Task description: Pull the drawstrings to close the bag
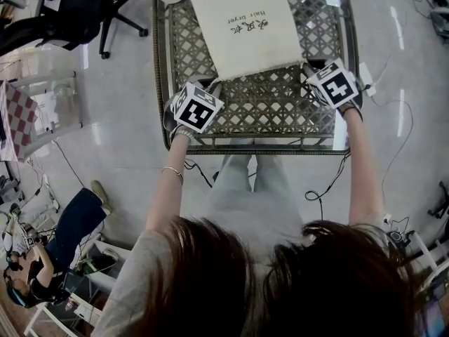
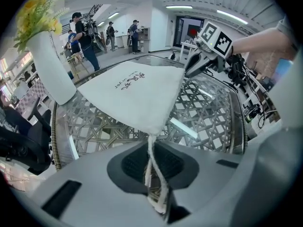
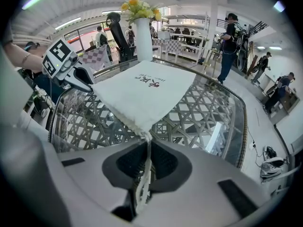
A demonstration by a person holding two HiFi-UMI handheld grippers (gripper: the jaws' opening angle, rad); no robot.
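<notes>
Glass-topped lattice table [image 1: 319, 30], white bag [image 1: 238, 23] lying flat on it. My left gripper [image 2: 156, 195] is pinching the left drawstring [image 2: 152, 160], and my right gripper [image 3: 139, 195] is pinching the right drawstring [image 3: 146, 167], at the bag's near corners.

left gripper [image 1: 215, 88]: clamped on drawstring [image 2: 151, 160] | right gripper [image 1: 309, 68]: clamped likewise | both arms outstretched

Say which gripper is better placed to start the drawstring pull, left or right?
Neither: left gripper and right gripper are each shut on a drawstring at opposite corners of the bag. Likely pull both apart together.
</notes>
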